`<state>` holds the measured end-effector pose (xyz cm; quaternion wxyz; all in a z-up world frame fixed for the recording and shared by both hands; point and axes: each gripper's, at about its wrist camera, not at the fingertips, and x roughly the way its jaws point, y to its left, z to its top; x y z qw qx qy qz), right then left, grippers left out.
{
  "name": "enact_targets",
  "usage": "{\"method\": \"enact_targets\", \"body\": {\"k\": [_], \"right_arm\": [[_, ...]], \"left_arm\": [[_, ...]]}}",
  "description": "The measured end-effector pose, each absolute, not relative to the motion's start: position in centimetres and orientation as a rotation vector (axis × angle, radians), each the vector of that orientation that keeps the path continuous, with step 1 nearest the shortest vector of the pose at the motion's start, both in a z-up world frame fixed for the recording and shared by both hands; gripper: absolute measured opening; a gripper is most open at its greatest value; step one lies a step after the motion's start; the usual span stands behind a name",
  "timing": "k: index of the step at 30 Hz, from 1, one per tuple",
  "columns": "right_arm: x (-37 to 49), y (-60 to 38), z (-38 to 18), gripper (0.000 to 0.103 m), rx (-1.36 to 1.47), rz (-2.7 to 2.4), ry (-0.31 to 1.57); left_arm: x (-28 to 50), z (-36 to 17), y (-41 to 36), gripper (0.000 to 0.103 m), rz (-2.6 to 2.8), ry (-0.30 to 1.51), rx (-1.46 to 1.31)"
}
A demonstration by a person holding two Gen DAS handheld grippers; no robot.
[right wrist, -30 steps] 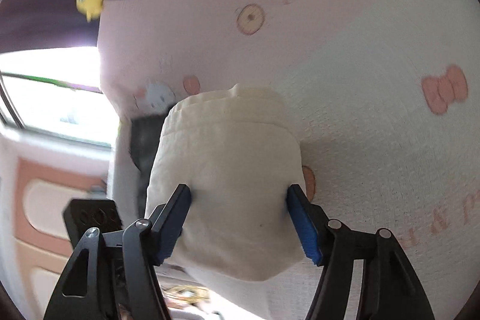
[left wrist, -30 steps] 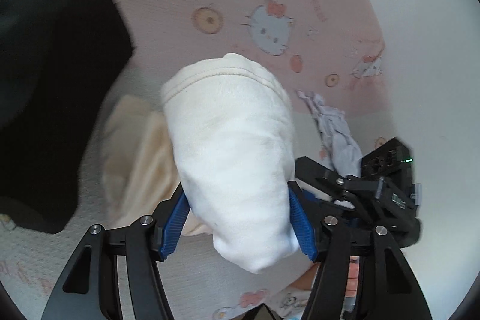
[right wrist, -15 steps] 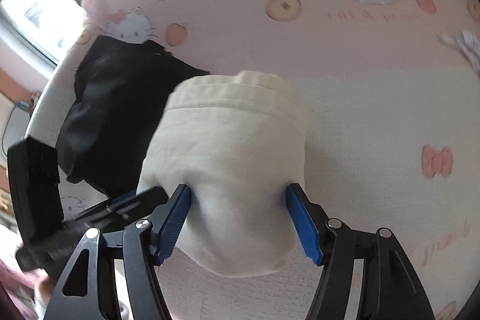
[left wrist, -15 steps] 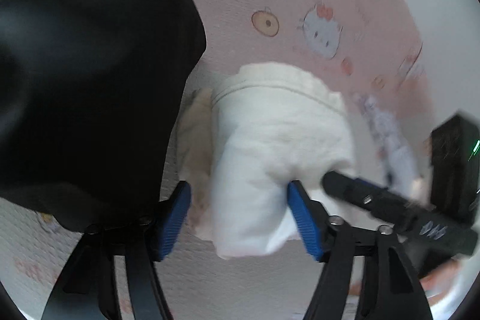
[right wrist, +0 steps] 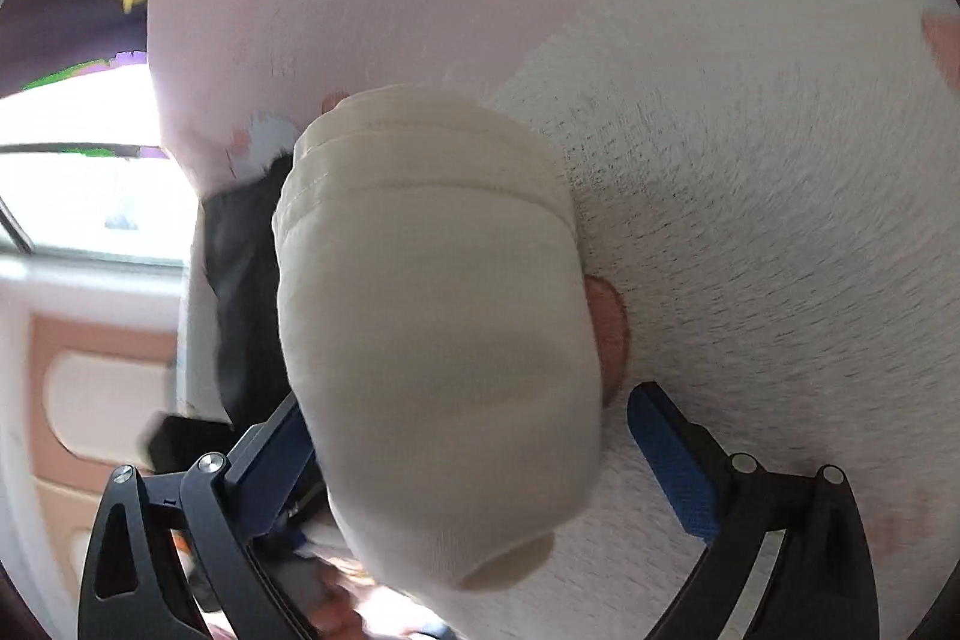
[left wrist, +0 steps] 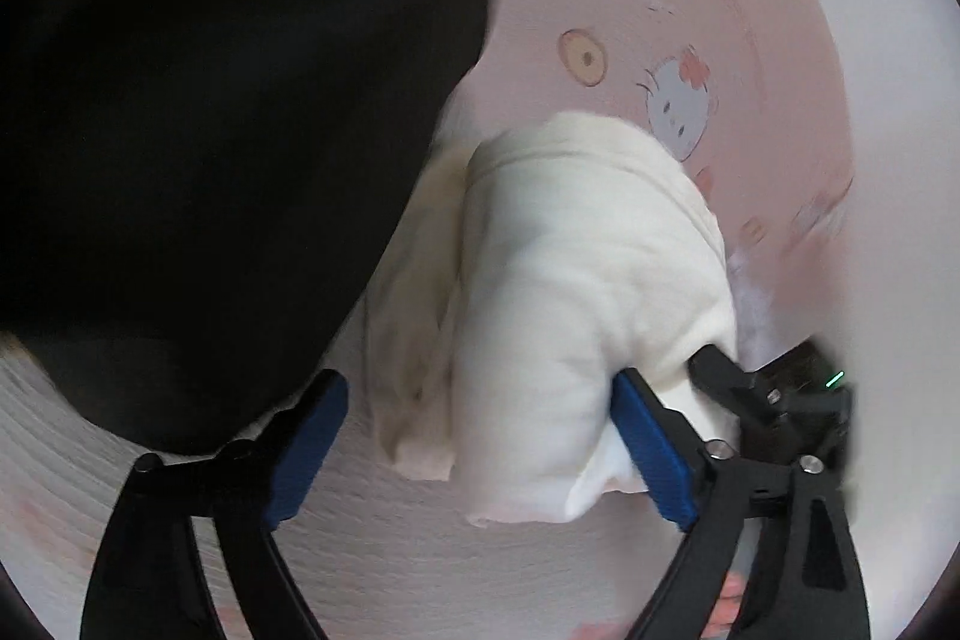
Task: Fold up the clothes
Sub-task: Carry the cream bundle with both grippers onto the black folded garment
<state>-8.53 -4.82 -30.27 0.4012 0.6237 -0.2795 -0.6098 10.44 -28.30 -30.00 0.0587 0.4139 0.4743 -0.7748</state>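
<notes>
Both tongs, left gripper (left wrist: 480,451) and right gripper (right wrist: 474,460), are opening off the cream garment (left wrist: 576,292); soft, light, probably best pinched at its hemmed edge.

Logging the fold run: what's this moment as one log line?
cream garment on bedspread | left gripper opening | right gripper opening

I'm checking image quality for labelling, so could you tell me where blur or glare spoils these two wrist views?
Left wrist view: motion blur smears the black garment and the bedspread print; cream garment soft-edged. Right wrist view: the window at left is blown out white; bedspread texture streaks with blur; fisheye bends both.
</notes>
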Motion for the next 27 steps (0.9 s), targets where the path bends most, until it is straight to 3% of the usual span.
{"method": "enact_targets", "body": {"k": [4,9,13,16,21,27], "right_arm": [[-7.9,-5.4,-30.0,0.099,1.527,-1.583,-0.724],[-7.5,-5.7,-30.5,0.088,1.529,-1.569,-0.835],[-7.4,-5.3,-30.3,0.081,1.519,-1.567,-0.864],[-7.4,-5.3,-29.6,0.078,1.507,-1.582,-0.852],[-7.4,-5.1,-27.0,0.076,1.438,-1.65,-0.786],[-9.1,-3.5,-23.3,0.076,1.381,-1.69,-0.817]], "left_arm": [[11.2,-30.6,-28.2,0.093,-2.366,1.501,1.15],[11.7,-30.9,-27.8,0.09,-2.315,1.628,1.037],[11.5,-30.1,-27.2,0.071,-2.353,1.635,0.998],[11.1,-29.0,-27.0,0.066,-2.389,1.592,1.018],[10.6,-27.6,-26.8,0.065,-2.415,1.673,1.013],[10.2,-22.7,-26.0,0.065,-2.541,1.608,0.989]]}}
